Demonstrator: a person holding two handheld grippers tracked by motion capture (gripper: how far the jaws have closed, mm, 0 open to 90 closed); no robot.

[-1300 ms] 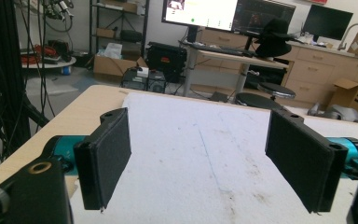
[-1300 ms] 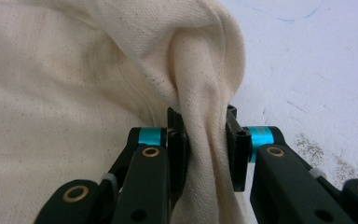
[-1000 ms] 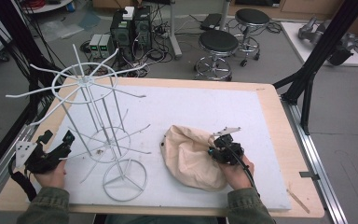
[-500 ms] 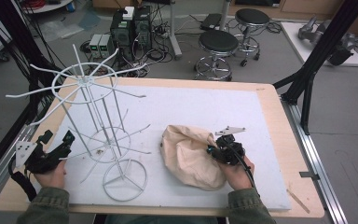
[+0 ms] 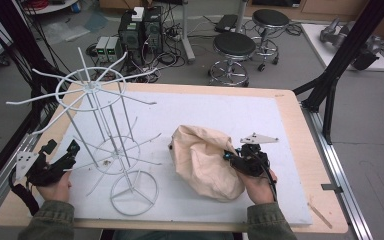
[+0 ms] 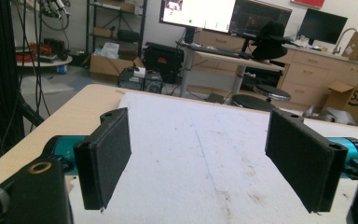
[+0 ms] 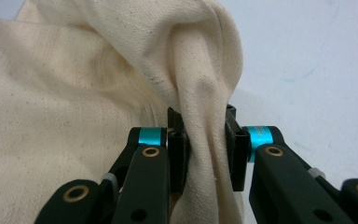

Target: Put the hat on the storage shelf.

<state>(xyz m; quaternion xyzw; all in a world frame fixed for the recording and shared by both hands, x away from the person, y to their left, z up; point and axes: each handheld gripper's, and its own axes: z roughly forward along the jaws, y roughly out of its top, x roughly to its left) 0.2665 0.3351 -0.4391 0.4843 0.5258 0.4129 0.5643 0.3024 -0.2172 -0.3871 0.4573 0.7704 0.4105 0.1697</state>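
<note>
At the near right of the bench (image 5: 290, 115), the right hand-held gripper (image 7: 205, 140) is clenched on a fold of the cream cloth bag (image 5: 205, 160), which bulges just left of it. The left hand-held gripper (image 6: 198, 158), jaws spread and empty, sits near left, beyond the white wire rack (image 5: 105, 130), so the right is nearer.

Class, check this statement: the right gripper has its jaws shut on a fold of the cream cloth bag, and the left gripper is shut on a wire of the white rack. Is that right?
Not quite. The right gripper is indeed shut on a fold of the cream cloth bag. But the left gripper is open and holds nothing: the left gripper view shows its jaws wide apart over the bare white mat. The white rack stands untouched beside it in the high view.
</note>
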